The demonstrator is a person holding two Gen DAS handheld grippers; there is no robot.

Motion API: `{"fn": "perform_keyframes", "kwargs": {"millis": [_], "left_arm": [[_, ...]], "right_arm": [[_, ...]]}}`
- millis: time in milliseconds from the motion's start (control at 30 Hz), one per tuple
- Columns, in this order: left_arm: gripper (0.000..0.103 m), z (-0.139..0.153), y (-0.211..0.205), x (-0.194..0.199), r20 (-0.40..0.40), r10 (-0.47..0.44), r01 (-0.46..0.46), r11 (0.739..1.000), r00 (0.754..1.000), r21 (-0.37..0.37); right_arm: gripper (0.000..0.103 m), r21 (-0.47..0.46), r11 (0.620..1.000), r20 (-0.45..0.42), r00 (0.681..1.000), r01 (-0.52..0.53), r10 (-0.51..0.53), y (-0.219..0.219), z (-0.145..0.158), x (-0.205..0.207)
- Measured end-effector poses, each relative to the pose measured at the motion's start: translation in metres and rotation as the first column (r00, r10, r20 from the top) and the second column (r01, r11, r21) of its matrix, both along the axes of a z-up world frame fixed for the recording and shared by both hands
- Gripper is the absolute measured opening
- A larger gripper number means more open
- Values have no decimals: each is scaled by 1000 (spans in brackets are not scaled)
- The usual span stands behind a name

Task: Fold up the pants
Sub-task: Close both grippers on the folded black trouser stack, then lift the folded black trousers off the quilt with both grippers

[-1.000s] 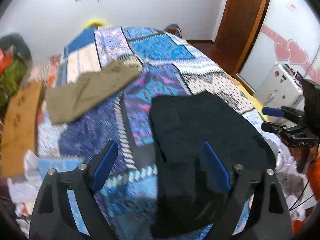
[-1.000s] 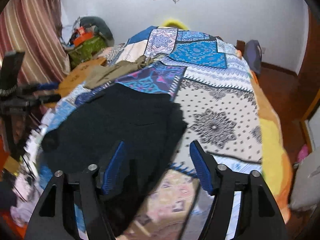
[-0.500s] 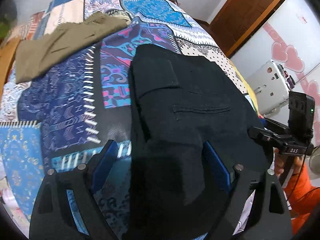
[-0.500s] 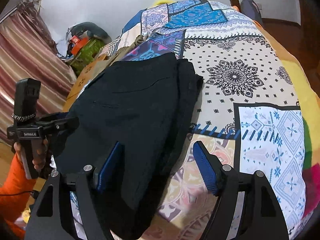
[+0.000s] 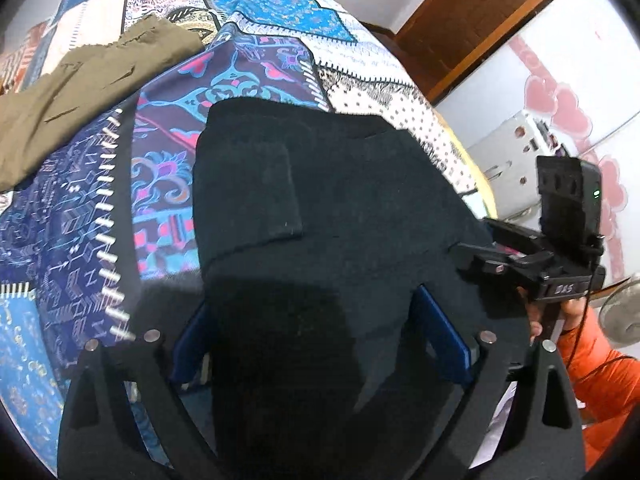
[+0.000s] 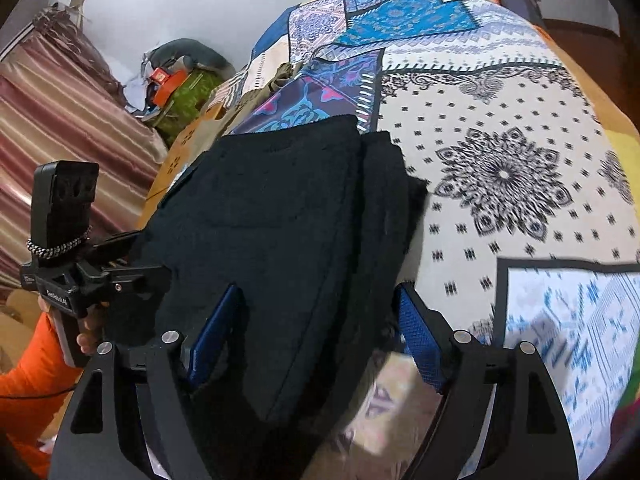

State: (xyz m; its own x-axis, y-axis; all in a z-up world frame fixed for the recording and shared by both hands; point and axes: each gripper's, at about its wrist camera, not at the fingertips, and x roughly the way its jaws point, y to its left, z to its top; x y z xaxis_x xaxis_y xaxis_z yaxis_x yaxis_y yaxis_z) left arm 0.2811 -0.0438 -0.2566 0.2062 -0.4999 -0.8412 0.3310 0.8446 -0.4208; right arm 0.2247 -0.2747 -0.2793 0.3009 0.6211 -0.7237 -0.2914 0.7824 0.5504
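Both my tongs stand open over the near end of the black pants (image 5: pixel 340 208) on the patchwork bedspread (image 5: pixel 72 216).

My left gripper (image 5: pixel 320 340) has just been widening, blue pads either side of the dark cloth with none of it pinched; in the right wrist view my right gripper (image 6: pixel 316 332) has also been spreading, straddling the pants' right-hand edge — its left pad over cloth, its right pad over bare bedspread. Open bedspread lies left of the pants in the left view and fills the right half of the right view. Olive pants (image 5: pixel 80 92) lie apart at upper left. The pants' near hem is hidden under my gripper bodies — dark fabric and shadow blur the folds there.
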Motion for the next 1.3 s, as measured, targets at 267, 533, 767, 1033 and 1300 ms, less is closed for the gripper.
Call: {"fn": "perform_keyframes", "kwargs": {"millis": [267, 533, 767, 1033, 1300], "left_arm": [[64, 4, -3, 11, 39, 20, -21, 999, 999, 39], [38, 29, -17, 0, 160, -8, -14, 990, 987, 137], [34, 63, -18, -14, 266, -19, -23, 988, 964, 155], [34, 116, -2, -16, 410, 29, -93, 986, 912, 139], [33, 162, 44, 8, 513, 118, -196, 975, 850, 101]], "right_arm": [[40, 40, 999, -34, 999, 5, -4, -8, -4, 21], [22, -24, 1000, 60, 998, 5, -4, -2, 17, 15], [19, -21, 1000, 134, 991, 5, -2, -4, 44, 10], [19, -11, 1000, 266, 964, -2, 5, 8, 95, 22], [18, -21, 998, 397, 916, -52, 56, 45, 145, 54]]}}
